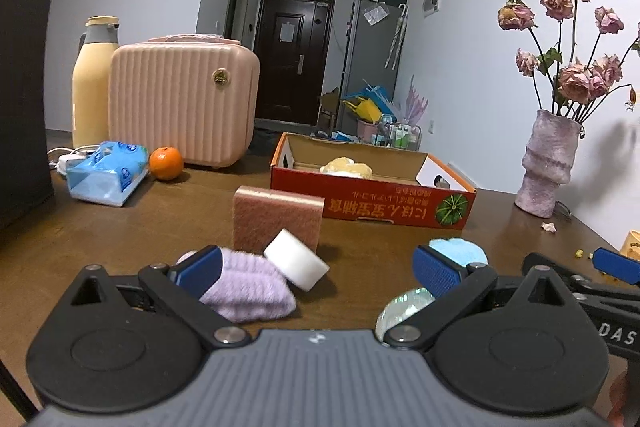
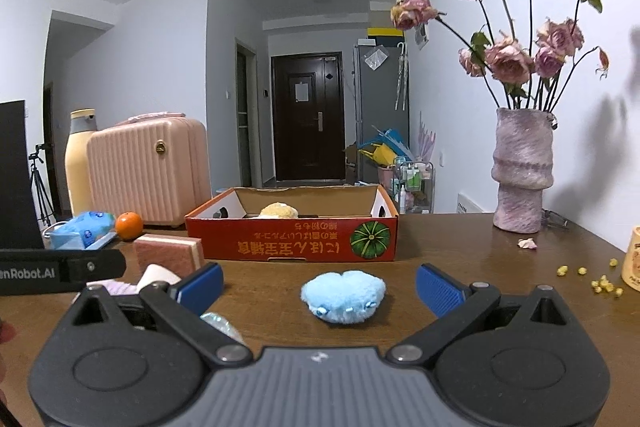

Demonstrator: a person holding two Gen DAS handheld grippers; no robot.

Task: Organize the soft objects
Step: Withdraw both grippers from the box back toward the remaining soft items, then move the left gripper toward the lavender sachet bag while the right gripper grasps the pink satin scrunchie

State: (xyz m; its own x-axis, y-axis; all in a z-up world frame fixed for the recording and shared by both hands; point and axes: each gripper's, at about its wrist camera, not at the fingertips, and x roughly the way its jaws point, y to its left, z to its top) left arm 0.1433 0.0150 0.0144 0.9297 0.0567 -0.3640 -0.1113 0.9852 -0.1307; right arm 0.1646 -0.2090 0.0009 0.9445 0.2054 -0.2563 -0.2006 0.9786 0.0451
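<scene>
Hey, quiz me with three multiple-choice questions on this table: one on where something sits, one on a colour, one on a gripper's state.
1. Where is the yellow plush?
A. inside the red box
B. beside the vase
C. on the suitcase

2. What colour is the plush toy in front of the right gripper?
A. green
B. light blue
C. red

3. How is the left gripper?
A. shut on a sponge
B. shut, empty
C. open

Answers: 1 A, it shows above the box wall. 2 B, pale blue fur. 3 C, its fingers stand wide apart, holding nothing.
</scene>
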